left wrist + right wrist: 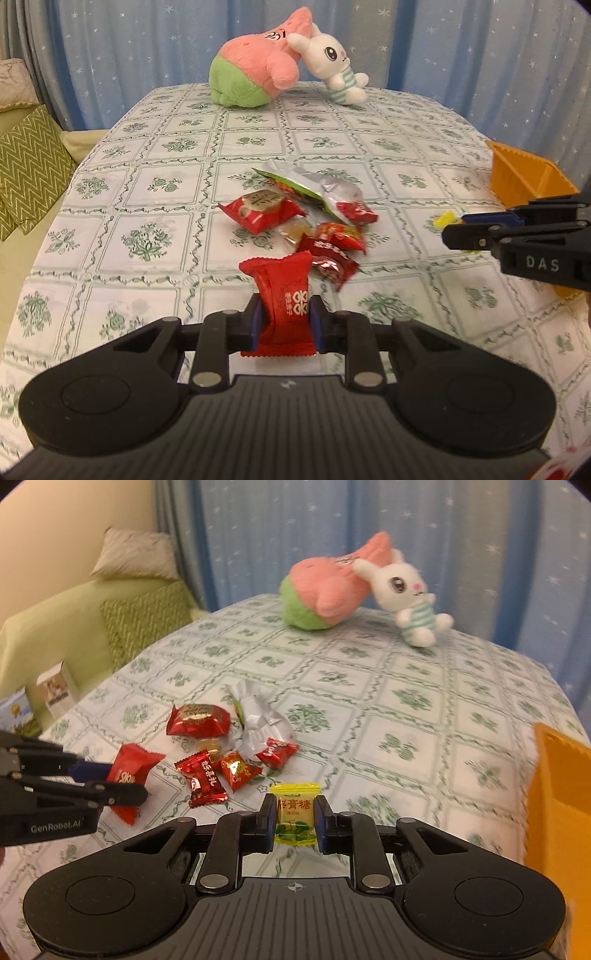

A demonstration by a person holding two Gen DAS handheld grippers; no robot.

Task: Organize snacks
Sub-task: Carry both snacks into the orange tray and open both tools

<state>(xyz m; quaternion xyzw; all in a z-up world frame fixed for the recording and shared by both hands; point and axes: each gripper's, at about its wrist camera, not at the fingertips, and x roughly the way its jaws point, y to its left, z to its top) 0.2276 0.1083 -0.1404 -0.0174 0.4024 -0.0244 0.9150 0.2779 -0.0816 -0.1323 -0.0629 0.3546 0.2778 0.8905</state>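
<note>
My left gripper [287, 304] is shut on a red snack packet [284, 291], held upright above the table. Beyond it lies a pile of snacks [325, 236]: several red packets, a clear-wrapped sweet and a silver packet with a green edge [317, 186]. My right gripper [294, 805] is shut on a small yellow candy [295, 812]. It shows at the right edge of the left wrist view as the right gripper [456, 226]. The left gripper [127, 781] and its red packet [135, 766] show at the left of the right wrist view. An orange bin [554, 794] stands at the right.
A pink and green plush [255, 70] and a white rabbit plush [336, 62] lie at the table's far edge. The floral tablecloth [147, 184] covers a rounded table. Green cushions [29, 173] and small boxes [57, 690] sit off to the left. Blue curtains hang behind.
</note>
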